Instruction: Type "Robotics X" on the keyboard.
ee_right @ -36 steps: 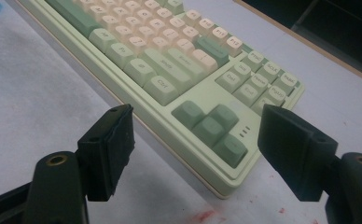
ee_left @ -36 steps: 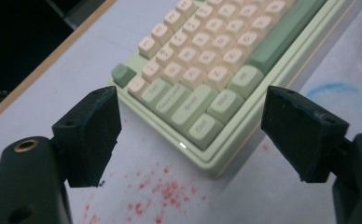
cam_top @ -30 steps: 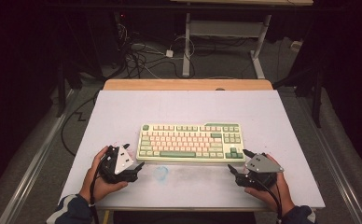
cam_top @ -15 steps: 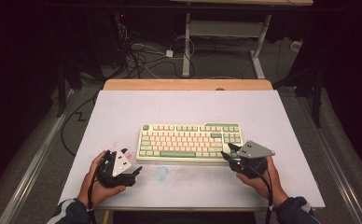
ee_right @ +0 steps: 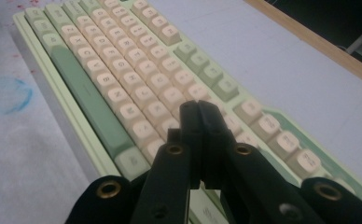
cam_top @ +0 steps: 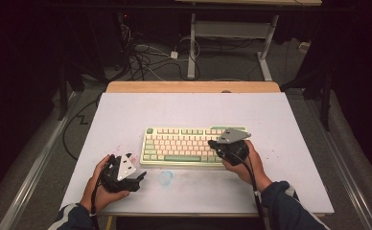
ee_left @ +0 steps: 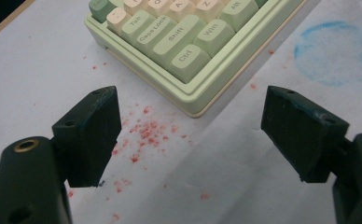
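A pale green keyboard (cam_top: 184, 145) with cream keys lies in the middle of the white table (cam_top: 126, 115). My left gripper (cam_top: 140, 178) rests near the table's front left, just off the keyboard's near left corner (ee_left: 195, 105), jaws wide open with nothing between them. In the left gripper view its gripper (ee_left: 188, 135) frames the Ctrl and Shift keys. My right gripper (cam_top: 212, 143) hovers over the keyboard's right half, jaws pressed together and empty. In the right gripper view the shut gripper (ee_right: 197, 106) points along the key rows (ee_right: 137, 88) toward the keyboard's left end.
A blue chalk-like ring (cam_top: 165, 177) marks the table in front of the keyboard, and red specks (ee_left: 144, 130) dot the surface near its left corner. A wooden strip (cam_top: 193, 86) edges the table's far side. Cables (cam_top: 145, 57) and desk legs stand on the floor beyond.
My right gripper has moved left and forward from the table beside the keyboard to above its right half. The left gripper has slid a little toward the front.
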The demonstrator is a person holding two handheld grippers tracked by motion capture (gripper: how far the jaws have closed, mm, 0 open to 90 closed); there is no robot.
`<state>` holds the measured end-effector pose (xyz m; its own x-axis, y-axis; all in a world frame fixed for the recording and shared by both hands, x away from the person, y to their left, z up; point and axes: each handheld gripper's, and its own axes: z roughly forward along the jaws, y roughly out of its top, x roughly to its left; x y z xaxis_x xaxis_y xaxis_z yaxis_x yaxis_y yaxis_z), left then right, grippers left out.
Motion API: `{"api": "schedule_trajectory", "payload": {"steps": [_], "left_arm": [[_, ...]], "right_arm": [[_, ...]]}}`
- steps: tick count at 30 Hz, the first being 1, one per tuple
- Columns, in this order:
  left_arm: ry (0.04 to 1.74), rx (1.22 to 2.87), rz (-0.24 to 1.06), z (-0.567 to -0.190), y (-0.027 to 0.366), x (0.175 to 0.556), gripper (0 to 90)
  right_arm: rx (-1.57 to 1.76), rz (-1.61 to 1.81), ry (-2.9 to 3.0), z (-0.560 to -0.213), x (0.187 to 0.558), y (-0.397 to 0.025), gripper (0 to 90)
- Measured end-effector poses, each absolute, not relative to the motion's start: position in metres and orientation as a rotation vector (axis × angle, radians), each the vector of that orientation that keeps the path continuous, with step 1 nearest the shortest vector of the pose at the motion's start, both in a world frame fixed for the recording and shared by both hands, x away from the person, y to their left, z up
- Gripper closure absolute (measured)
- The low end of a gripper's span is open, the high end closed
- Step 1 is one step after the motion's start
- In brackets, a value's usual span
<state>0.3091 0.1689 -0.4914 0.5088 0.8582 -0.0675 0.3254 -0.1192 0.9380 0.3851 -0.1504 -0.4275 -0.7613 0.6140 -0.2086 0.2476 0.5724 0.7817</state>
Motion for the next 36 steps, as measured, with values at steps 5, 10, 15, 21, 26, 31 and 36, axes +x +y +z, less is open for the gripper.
{"api": "schedule_trajectory", "payload": {"steps": [5,10,15,21,26,31,36], "left_arm": [[1.014,1.693,0.622,-0.492,0.169,0.309,18.7],[1.013,1.702,0.617,-0.493,0.169,0.308,18.7],[1.006,1.708,0.613,-0.494,0.167,0.308,18.7],[1.004,1.717,0.614,-0.495,0.168,0.308,18.7],[1.002,1.716,0.611,-0.495,0.167,0.307,18.7],[1.002,1.72,0.611,-0.496,0.167,0.307,18.7],[1.003,1.722,0.612,-0.496,0.167,0.307,18.7]], "right_arm": [[0.667,1.066,2.374,-0.428,0.397,-0.129,90.0],[0.67,1.022,2.408,-0.436,0.409,-0.114,90.0],[0.682,0.981,2.425,-0.442,0.418,-0.107,90.0],[0.691,0.96,2.437,-0.446,0.422,-0.102,90.0],[0.694,0.945,2.442,-0.449,0.425,-0.1,90.0],[0.693,0.925,2.439,-0.45,0.425,-0.099,90.0],[0.684,0.902,2.458,-0.45,0.424,-0.098,89.6]]}}
